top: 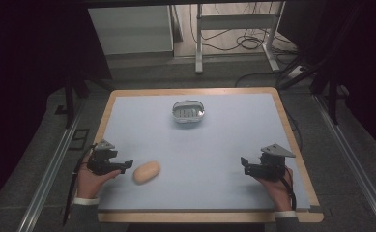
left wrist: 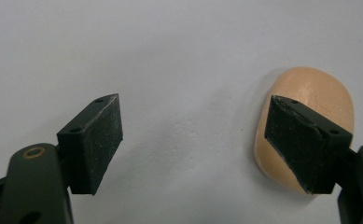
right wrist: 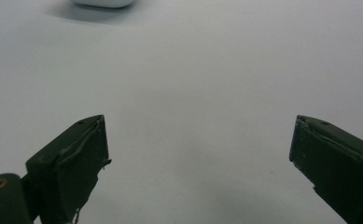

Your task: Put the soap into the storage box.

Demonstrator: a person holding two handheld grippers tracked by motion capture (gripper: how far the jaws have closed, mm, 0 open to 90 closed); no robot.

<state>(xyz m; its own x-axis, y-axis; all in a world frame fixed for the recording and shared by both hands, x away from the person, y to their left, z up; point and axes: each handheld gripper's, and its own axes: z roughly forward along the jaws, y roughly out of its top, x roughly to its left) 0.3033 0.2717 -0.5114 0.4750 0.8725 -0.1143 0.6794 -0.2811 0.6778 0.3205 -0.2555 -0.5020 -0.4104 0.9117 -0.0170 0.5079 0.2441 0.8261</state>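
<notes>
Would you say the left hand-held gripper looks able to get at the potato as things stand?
Probably yes: the left hand-held gripper is open right beside the potato, with only bare mat between them.

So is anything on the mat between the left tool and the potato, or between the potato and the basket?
Nothing visible. The left tool sits open right beside the potato, and bare mat runs from there to the basket.

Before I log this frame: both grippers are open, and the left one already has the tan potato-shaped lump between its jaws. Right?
Not quite. The left gripper is open, but the tan lump lies beside it on the table, behind one jaw rather than between the two, as the left gripper view shows. The right gripper is open too.
</notes>
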